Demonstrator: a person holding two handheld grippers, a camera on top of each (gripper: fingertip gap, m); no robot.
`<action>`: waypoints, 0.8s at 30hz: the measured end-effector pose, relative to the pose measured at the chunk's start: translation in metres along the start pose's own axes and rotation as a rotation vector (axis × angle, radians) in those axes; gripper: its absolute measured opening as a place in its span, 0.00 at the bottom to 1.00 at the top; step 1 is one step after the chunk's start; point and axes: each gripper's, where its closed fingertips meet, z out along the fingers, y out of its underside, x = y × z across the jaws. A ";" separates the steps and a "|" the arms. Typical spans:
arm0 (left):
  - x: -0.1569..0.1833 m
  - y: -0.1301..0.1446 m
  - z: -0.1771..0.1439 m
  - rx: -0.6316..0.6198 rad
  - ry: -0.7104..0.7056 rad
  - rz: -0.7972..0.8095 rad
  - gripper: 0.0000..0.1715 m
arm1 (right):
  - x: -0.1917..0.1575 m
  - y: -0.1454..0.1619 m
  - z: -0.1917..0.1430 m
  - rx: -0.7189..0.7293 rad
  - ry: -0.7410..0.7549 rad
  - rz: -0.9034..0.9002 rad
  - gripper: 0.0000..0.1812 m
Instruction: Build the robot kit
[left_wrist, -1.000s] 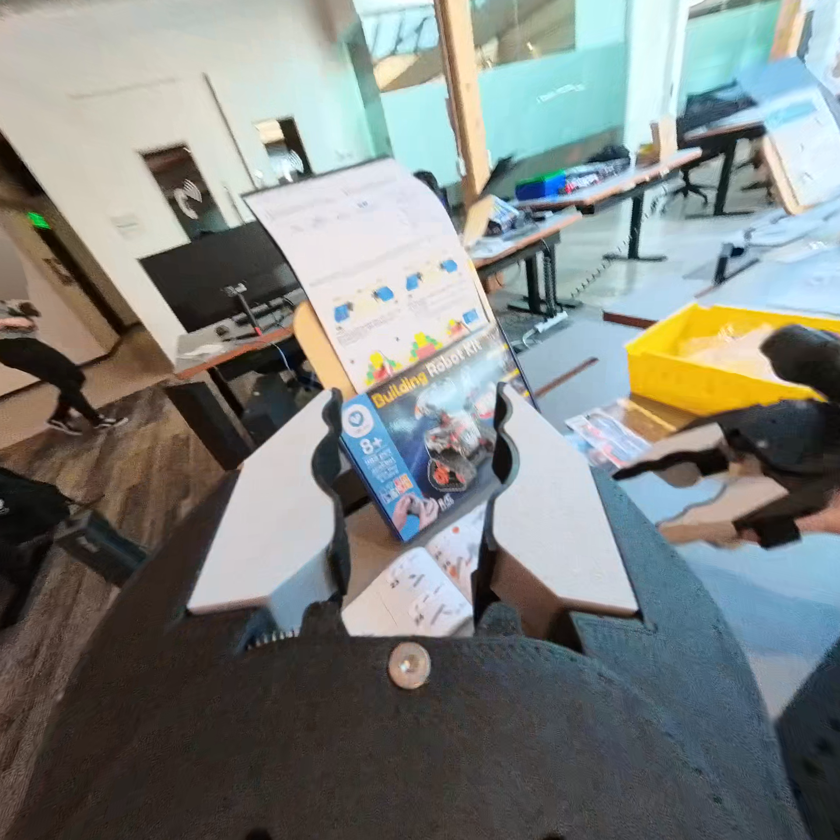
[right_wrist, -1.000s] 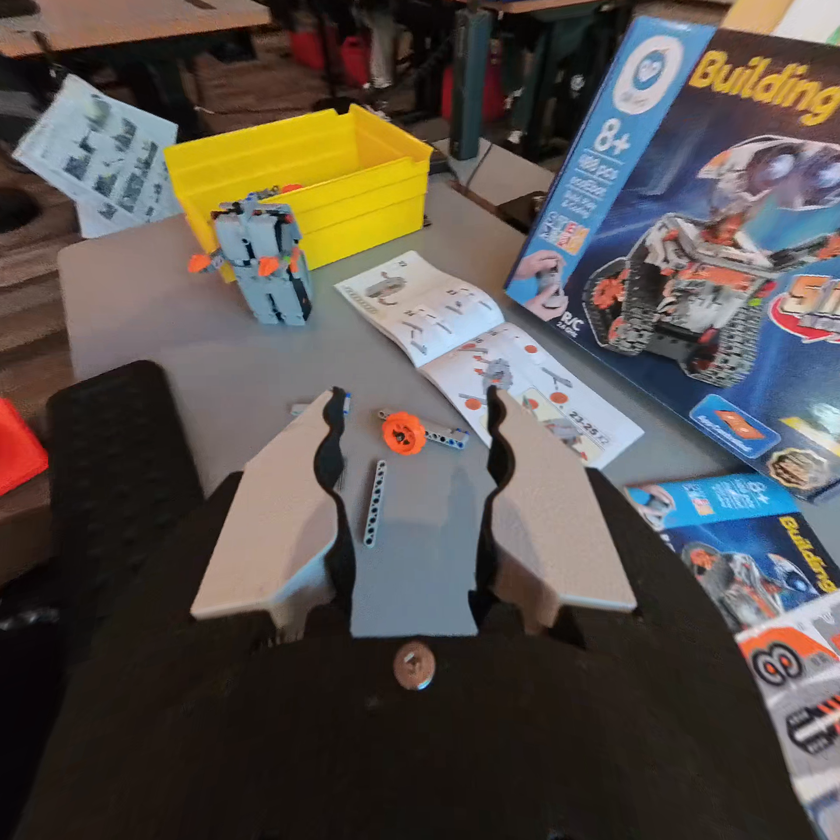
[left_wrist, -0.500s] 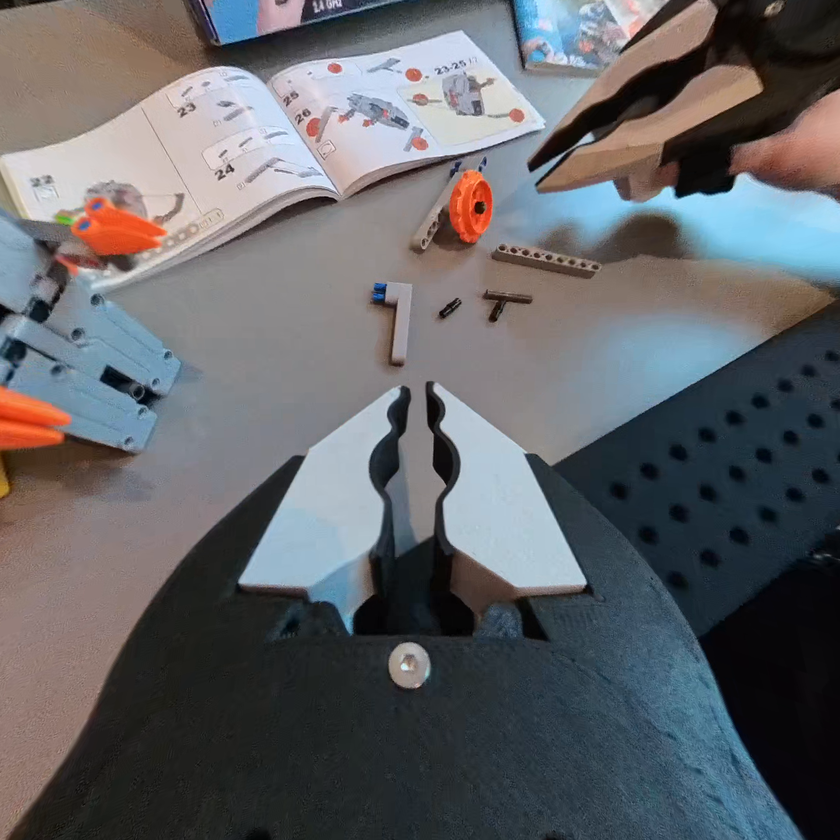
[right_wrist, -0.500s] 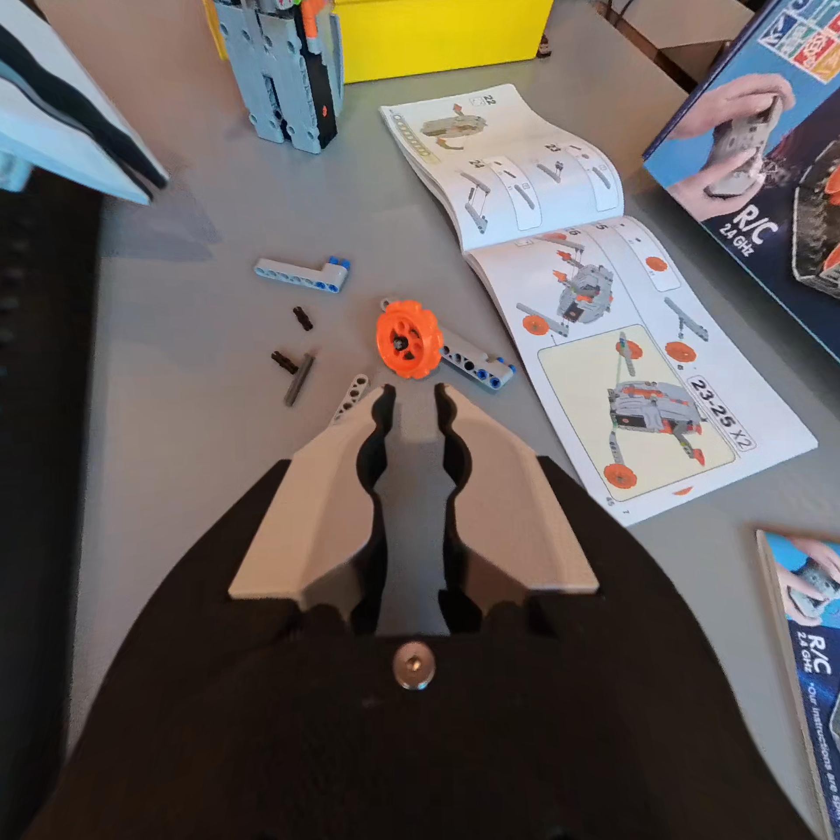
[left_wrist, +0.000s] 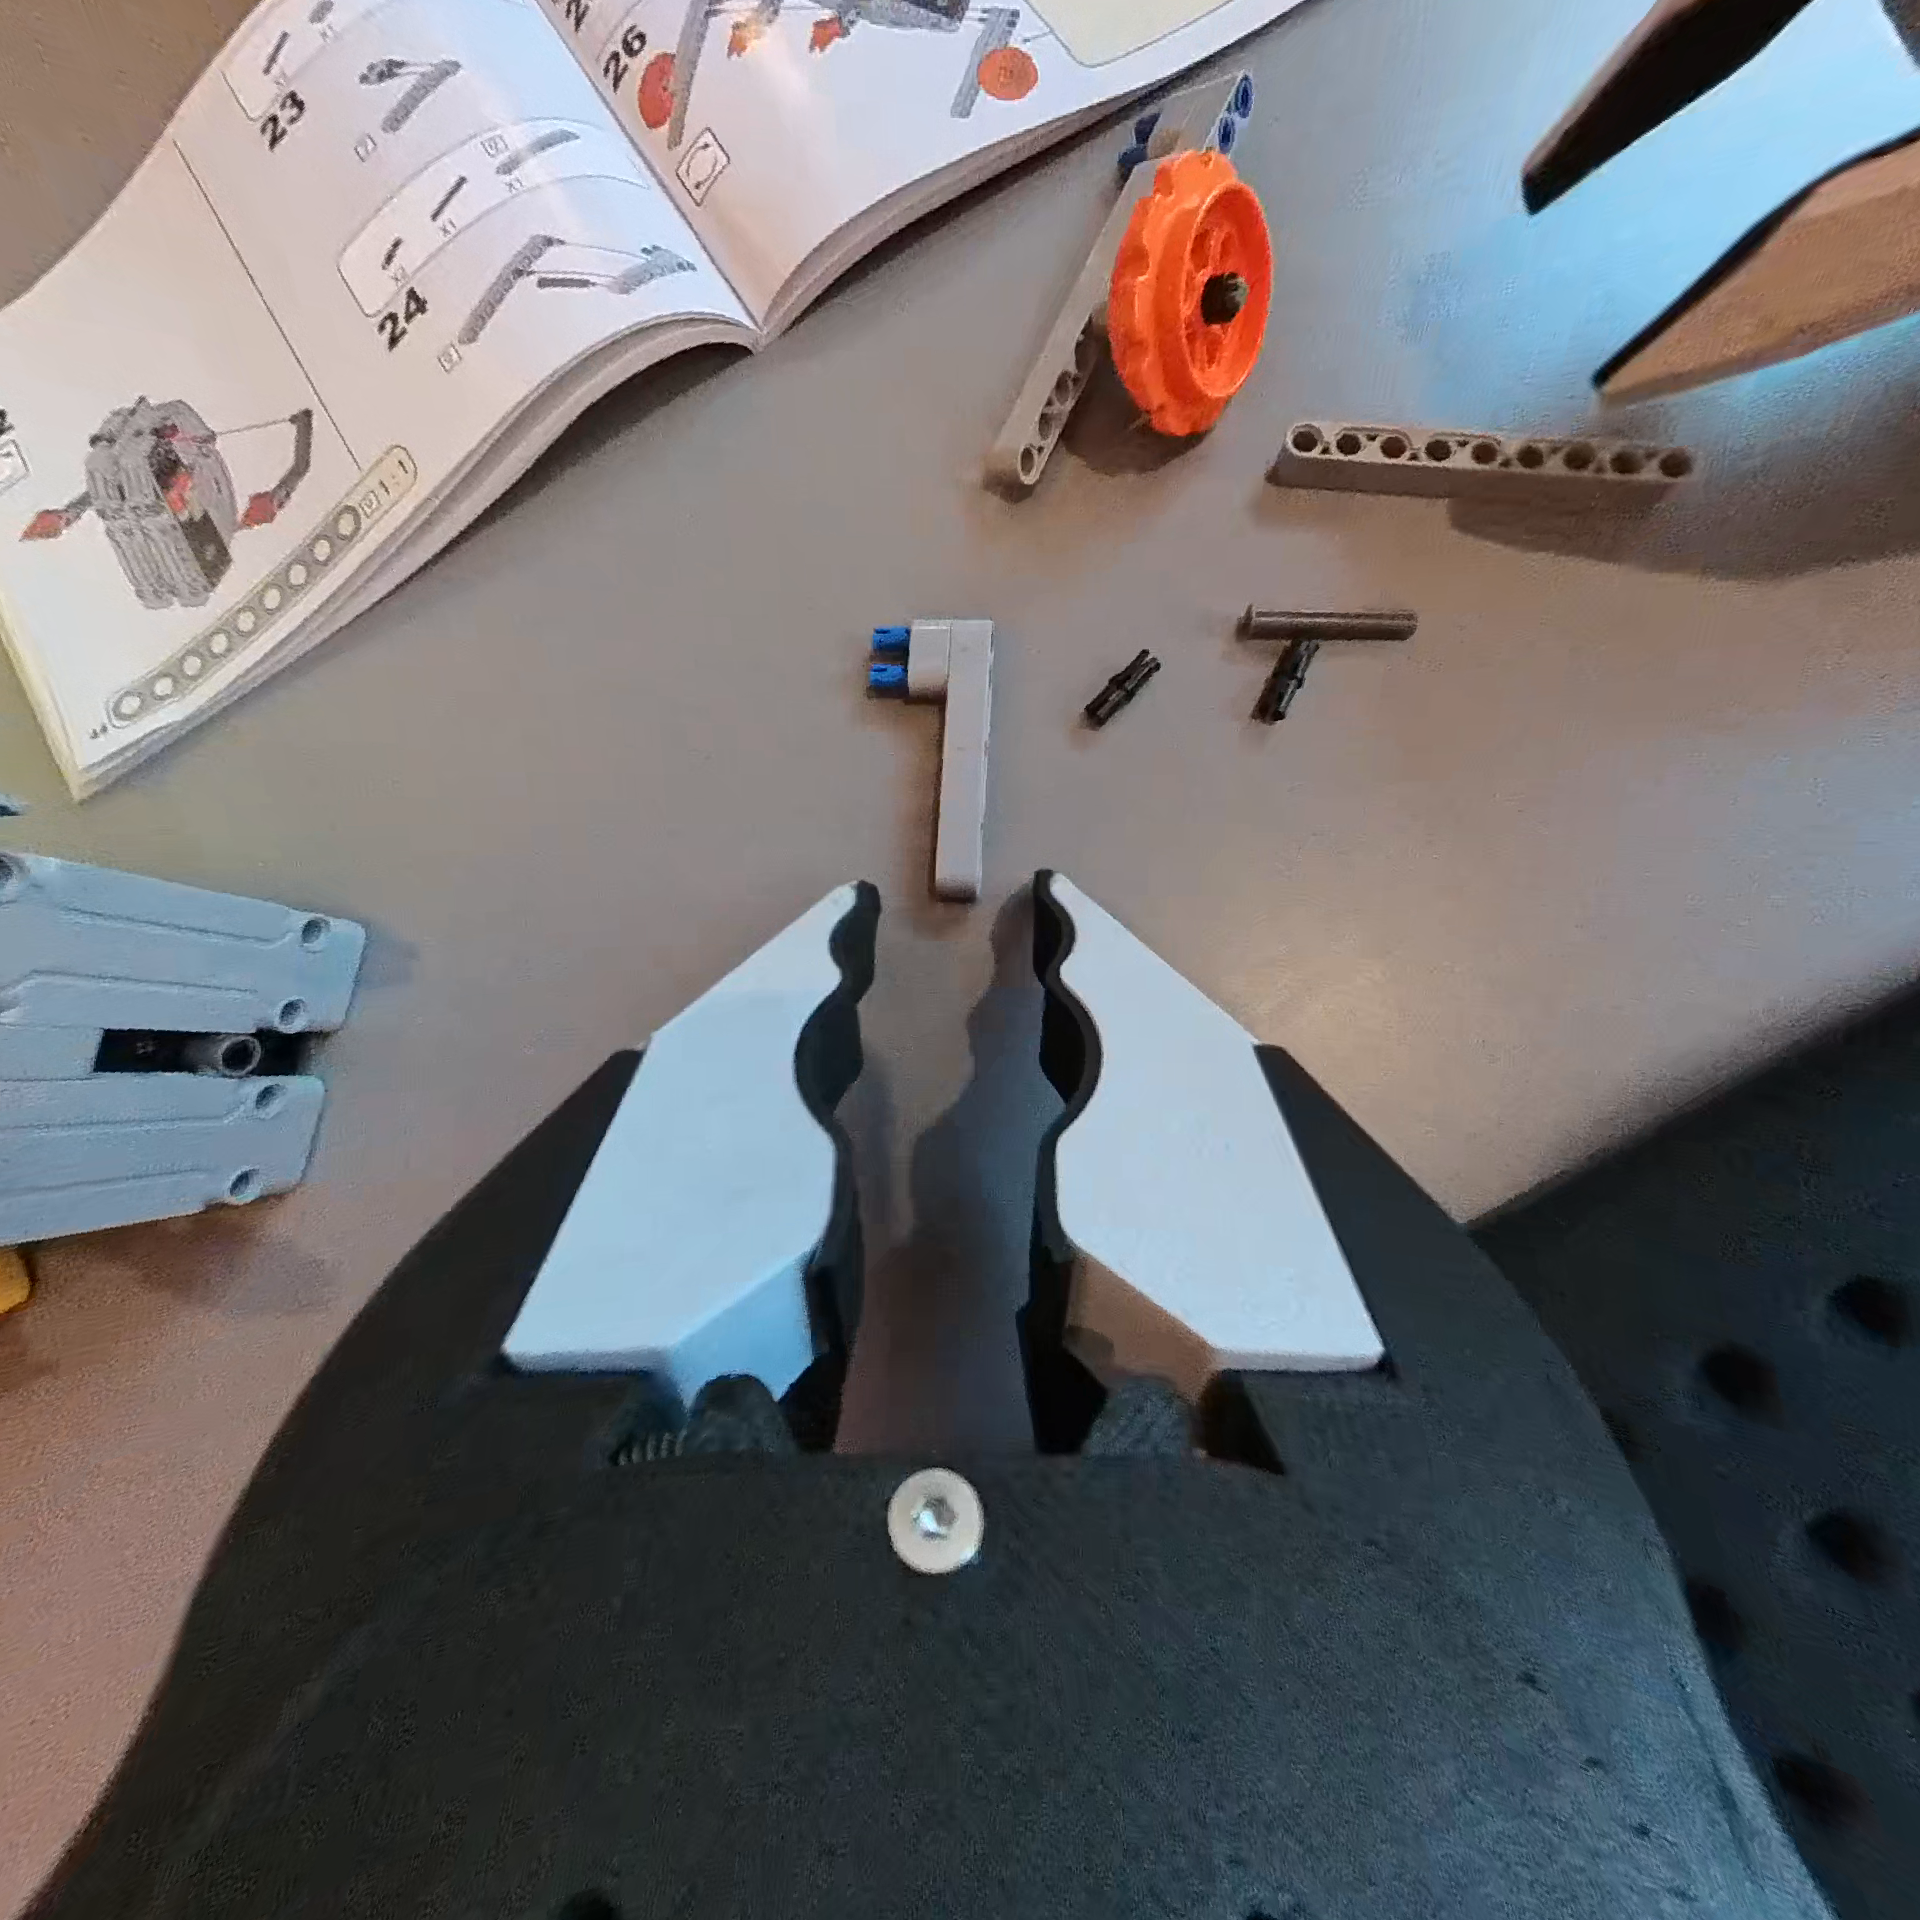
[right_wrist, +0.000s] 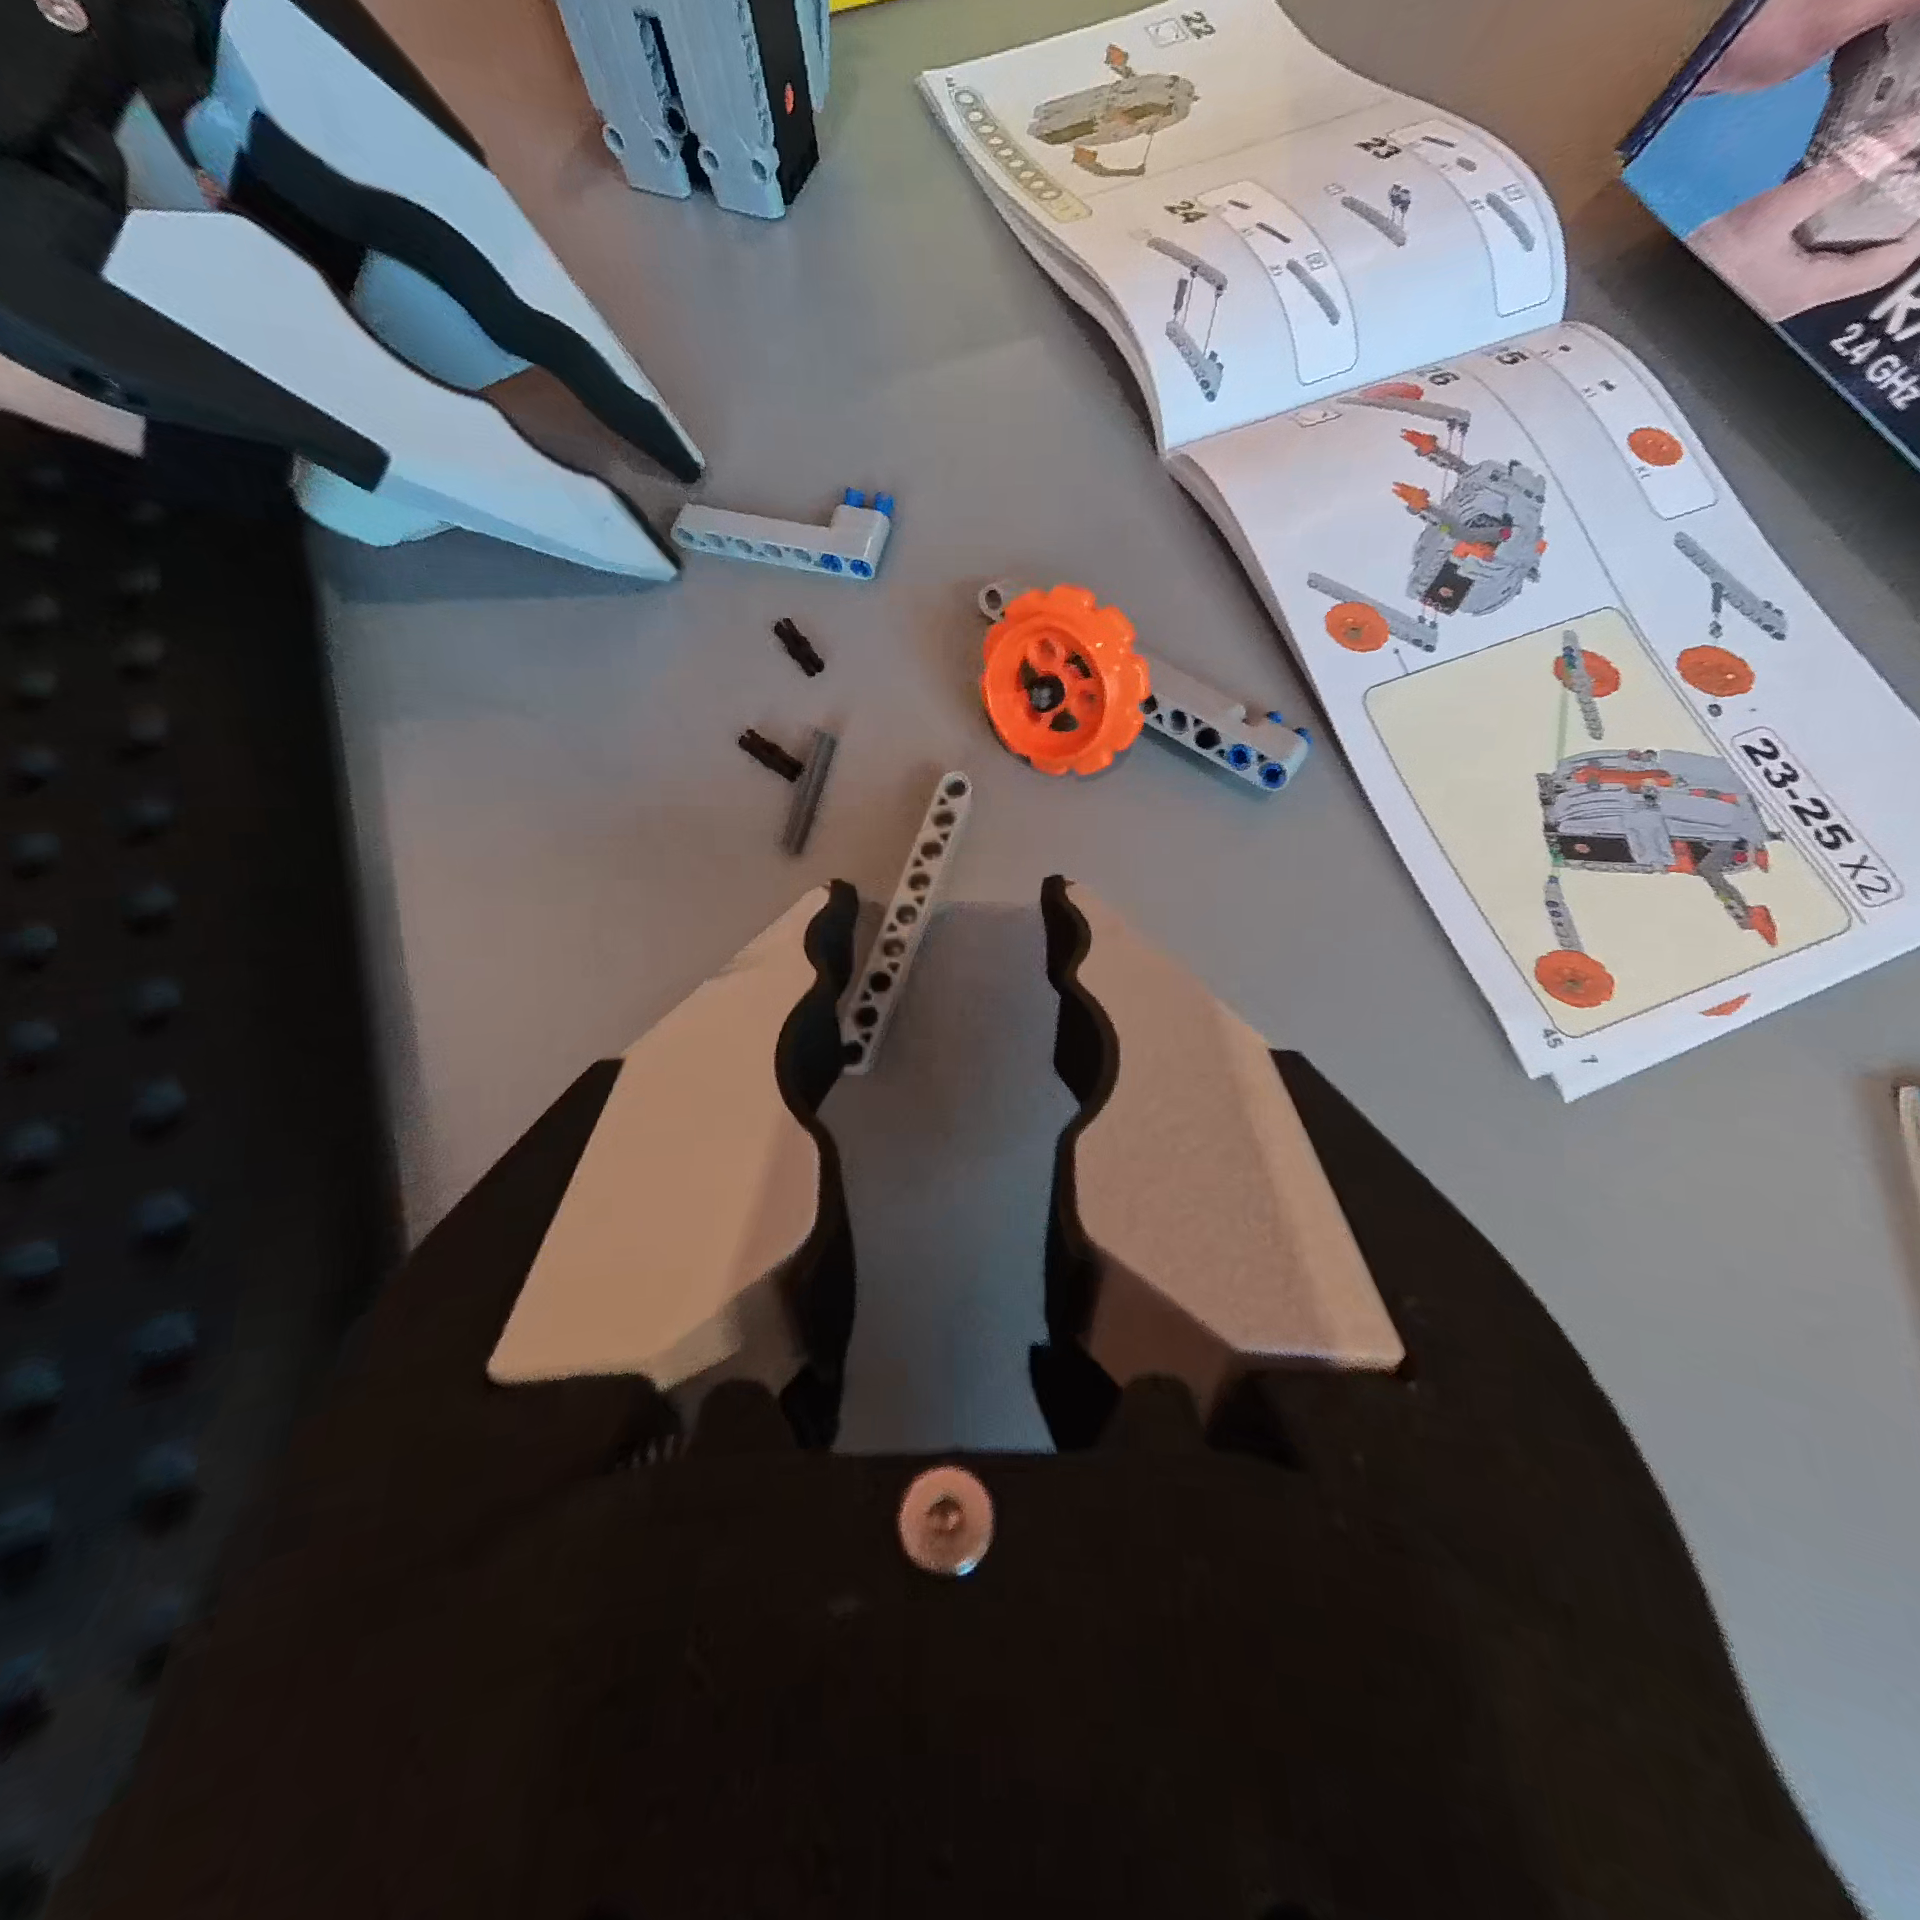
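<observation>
My left gripper (left_wrist: 951, 891) is open low over the grey table (left_wrist: 623, 831), its tips on either side of the near end of a grey L-shaped beam with blue pins (left_wrist: 961, 748). My right gripper (right_wrist: 948, 894) is open, and a long grey holed beam (right_wrist: 920, 894) lies against its left finger (right_wrist: 686, 1143). An orange wheel on a grey beam (right_wrist: 1060, 681) lies just ahead; it also shows in the left wrist view (left_wrist: 1190, 291). Two black pins (left_wrist: 1122, 686) and a dark axle (left_wrist: 1325, 623) lie between the beams. The left gripper shows in the right wrist view (right_wrist: 675, 520) beside the L-shaped beam (right_wrist: 790, 535).
An open instruction booklet (right_wrist: 1455, 520) lies beyond the parts. A grey built model (left_wrist: 156, 1091) stands at the left gripper's left. A blue printed box (right_wrist: 1818, 208) is at the far right. A black studded mat (right_wrist: 156, 935) covers the near table edge. Between my right fingertips and the dark axle (left_wrist: 1325, 623) there is roughly 5 cm. It is also in sight in the right wrist view (right_wrist: 802, 783).
Both grippers have come down from a raised pose to the table. The left one opened from nearly shut and moved up to the L-shaped beam. The right one opened wider over the long beam.
</observation>
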 end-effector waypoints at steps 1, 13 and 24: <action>-0.002 -0.001 0.001 -0.003 -0.014 0.012 0.14 | -0.002 -0.002 0.001 -0.001 0.007 -0.002 0.22; -0.009 0.003 0.000 -0.024 -0.030 -0.087 0.04 | -0.014 0.014 0.014 -0.112 0.030 -0.076 0.15; -0.013 -0.001 0.001 -0.031 -0.201 -0.021 0.05 | -0.004 0.021 0.016 -0.142 0.060 0.001 0.15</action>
